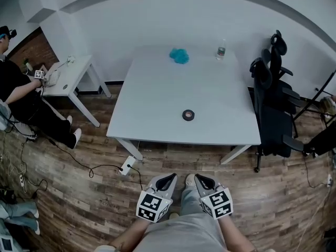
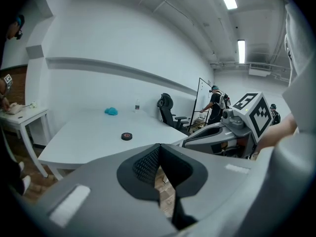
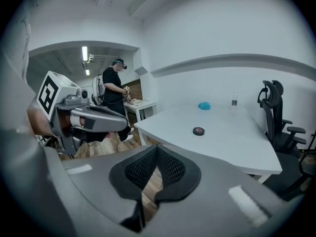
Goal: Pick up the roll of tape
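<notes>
Left gripper (image 1: 169, 176) faces table (image 1: 220, 98) bearing tape roll (image 1: 188, 115), cloth (image 1: 179, 55), bottle (image 1: 221, 51).

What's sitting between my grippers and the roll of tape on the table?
Nothing visible does. The roll of tape lies alone near the front edge of the table; the left gripper and right gripper hang over floor short of it.
</notes>
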`<state>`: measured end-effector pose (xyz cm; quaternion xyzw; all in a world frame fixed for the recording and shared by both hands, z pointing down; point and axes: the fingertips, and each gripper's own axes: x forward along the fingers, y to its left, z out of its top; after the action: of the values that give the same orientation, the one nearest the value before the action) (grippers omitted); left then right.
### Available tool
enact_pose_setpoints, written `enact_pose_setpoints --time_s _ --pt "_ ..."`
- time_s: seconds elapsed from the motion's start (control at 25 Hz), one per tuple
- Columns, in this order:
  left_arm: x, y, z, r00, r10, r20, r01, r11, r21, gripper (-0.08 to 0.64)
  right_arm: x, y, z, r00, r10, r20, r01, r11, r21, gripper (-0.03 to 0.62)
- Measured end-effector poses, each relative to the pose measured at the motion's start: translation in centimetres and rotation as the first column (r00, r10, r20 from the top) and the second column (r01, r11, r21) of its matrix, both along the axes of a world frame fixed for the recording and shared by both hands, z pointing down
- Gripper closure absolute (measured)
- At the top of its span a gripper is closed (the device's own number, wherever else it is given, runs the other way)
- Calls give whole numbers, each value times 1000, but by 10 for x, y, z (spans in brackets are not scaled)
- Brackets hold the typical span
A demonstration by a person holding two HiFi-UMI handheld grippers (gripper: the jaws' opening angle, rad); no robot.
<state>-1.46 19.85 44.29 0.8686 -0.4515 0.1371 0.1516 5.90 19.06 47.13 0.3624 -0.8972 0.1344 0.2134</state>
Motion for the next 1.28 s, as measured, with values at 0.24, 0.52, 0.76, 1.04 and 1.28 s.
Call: enact_pose_setpoints --time_s 0.24,0.52,0.76,1.04,1.28 --pt "-4 -51 -3 1000 -19 -9 19 1000 3 541 -5 -51 -4 1000 -20 0 20 1000 0 585" --pt "11 -108 -5 1000 1 -19 -2 1000 -13 541 8 -109 -10 1000 -5 -5 5 1000 -11 584" --pt "23 -164 -12 1000 3 -22 -3 1000 -5 541 18 -162 -9 1000 -12 -24 12 1000 -18 586" --pt "25 -222 -17 1000 -22 -10 22 1000 -5 541 21 -223 -12 999 -32 -30 31 999 -17 584" --pt "26 -262 -21 999 -49 2 49 999 2 541 20 -265 -15 997 -78 -20 77 997 -17 586"
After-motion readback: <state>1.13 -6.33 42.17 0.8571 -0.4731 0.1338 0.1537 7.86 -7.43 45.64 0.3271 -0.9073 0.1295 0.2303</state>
